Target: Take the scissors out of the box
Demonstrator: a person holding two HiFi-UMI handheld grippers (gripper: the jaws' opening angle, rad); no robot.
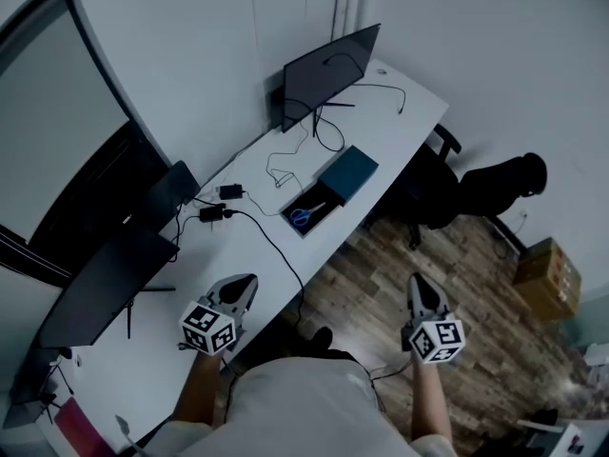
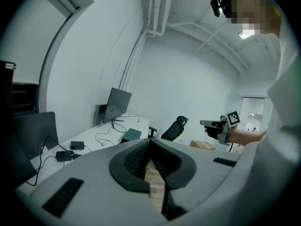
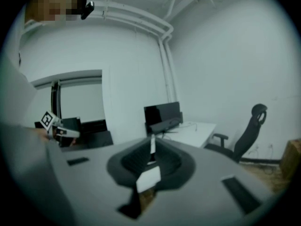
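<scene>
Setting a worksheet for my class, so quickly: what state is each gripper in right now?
Left gripper: closed, holding nothing.
Right gripper: closed, holding nothing.

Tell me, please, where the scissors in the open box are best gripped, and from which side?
Probably the blue handle loops of the scissors, from straight above: they lie flat inside the open box, whose walls block a sideways approach.

You'll find the blue-handled scissors lying flat inside the open dark box at your twelve o'clock on the white desk. Its teal lid sits against the box's two o'clock side.
</scene>
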